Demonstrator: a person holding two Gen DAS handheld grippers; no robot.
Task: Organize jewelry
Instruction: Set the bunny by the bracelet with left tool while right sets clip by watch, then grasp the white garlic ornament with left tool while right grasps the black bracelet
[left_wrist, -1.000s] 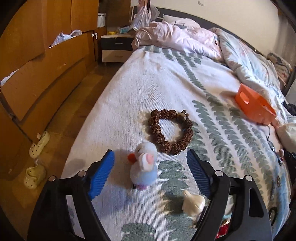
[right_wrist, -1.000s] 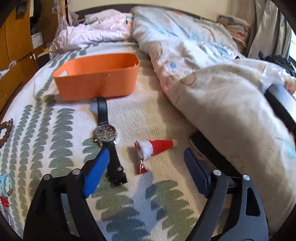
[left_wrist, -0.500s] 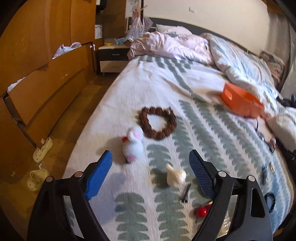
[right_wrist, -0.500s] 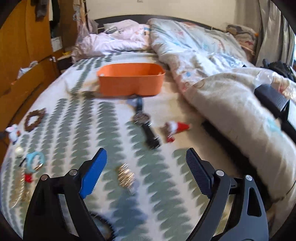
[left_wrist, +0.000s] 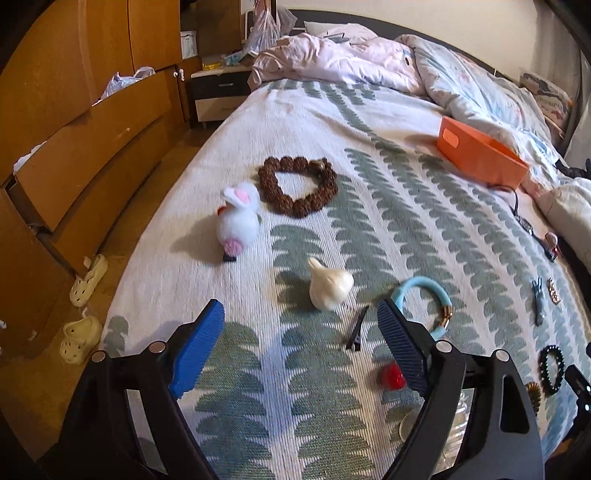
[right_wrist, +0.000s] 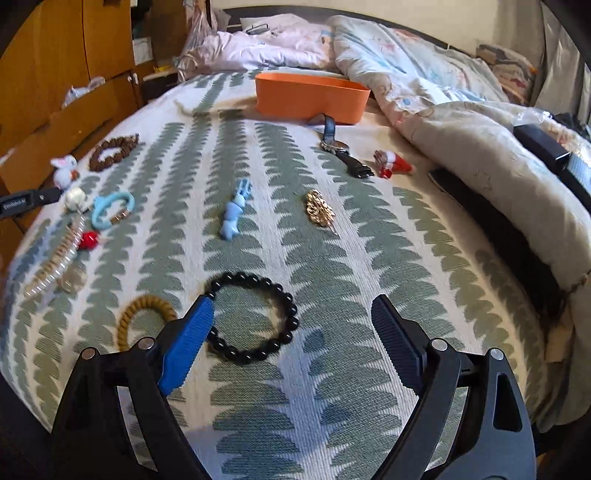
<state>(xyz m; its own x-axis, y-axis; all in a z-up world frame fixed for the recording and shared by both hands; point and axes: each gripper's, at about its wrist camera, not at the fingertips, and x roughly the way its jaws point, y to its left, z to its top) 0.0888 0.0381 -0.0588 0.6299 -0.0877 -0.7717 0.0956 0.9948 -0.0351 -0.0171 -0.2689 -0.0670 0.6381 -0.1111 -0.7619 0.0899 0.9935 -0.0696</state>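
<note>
Two tongs hang spread and empty over the bed. Just ahead of the right tongs (right_wrist: 291, 332) lies the black beaded bracelet (right_wrist: 251, 317), its left blue pad overlapping the ring; the orange plastic bin (right_wrist: 310, 96) stands far beyond. Lower straight, straddle one side of beads (not the whole ring), then close gently. Left tongs (left_wrist: 301, 347) wait before the cream garlic-shaped charm (left_wrist: 330, 286).

Warm daylight, sharp centre, bent edges

We see soft daylight falling from the right, so the white plush rabbit (left_wrist: 238, 218) and the garlic-shaped charm (left_wrist: 330, 283) cast shadows to the left across the bedspread (left_wrist: 406, 229). Both fisheye views bow strongly at their dark corners, curving the wooden wardrobe (left_wrist: 74, 110). In the right wrist view the far left edge smears with blur around the clear beaded strand (right_wrist: 55, 262); the black bead bracelet (right_wrist: 251, 317) stays crisp.
</note>
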